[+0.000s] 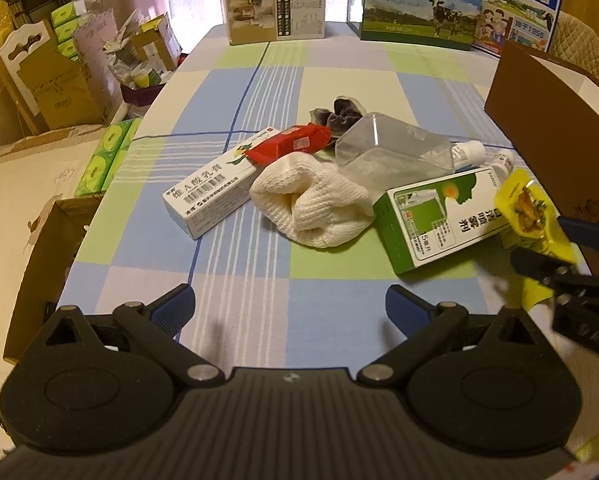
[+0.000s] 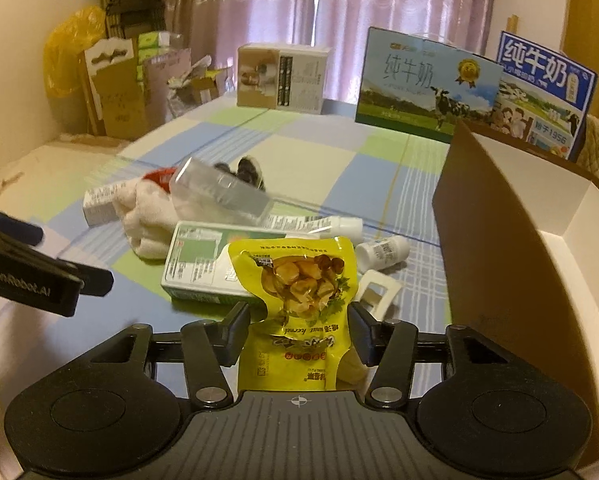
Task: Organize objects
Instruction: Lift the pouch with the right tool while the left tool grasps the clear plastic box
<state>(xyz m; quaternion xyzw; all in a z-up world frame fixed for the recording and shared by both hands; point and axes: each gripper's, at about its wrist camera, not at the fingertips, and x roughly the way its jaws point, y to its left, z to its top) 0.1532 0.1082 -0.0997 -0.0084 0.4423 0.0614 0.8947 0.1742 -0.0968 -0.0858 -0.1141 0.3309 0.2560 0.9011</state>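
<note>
Right wrist view is filled at its right side by the brown box (image 2: 495, 216), open at the top with a white inside; it stands to the right of the jaws and just beyond them, and is judged to be where the loose things are meant to go. The checked table (image 2: 307, 152) runs ahead of the jaws, with milk cartons (image 2: 427, 84) stood far beyond at its back edge. Ahead and left of the jaws a heap is seen: a white cloth (image 2: 139, 220), a clear container (image 2: 219, 192) lying tilted over it, a green box (image 2: 203, 260) just ahead of the fingertips, and a white tube (image 2: 323, 222) and small bottle (image 2: 383, 250) ahead and slightly right.

The yellow pouch (image 2: 299, 292) is held upright between the jaws of the right gripper (image 2: 299, 334), which are closed narrowly on its lower part, so that it can probably be carried across to the box. The near wall of the box rises beside the jaws and would have to be cleared from above.

In the left wrist view the left gripper (image 1: 289, 308) is seen with jaws wide and nothing between them, over bare cloth, near side of the heap. A long white carton (image 1: 215, 196) and a red packet (image 1: 287, 144) lie ahead of it.
</note>
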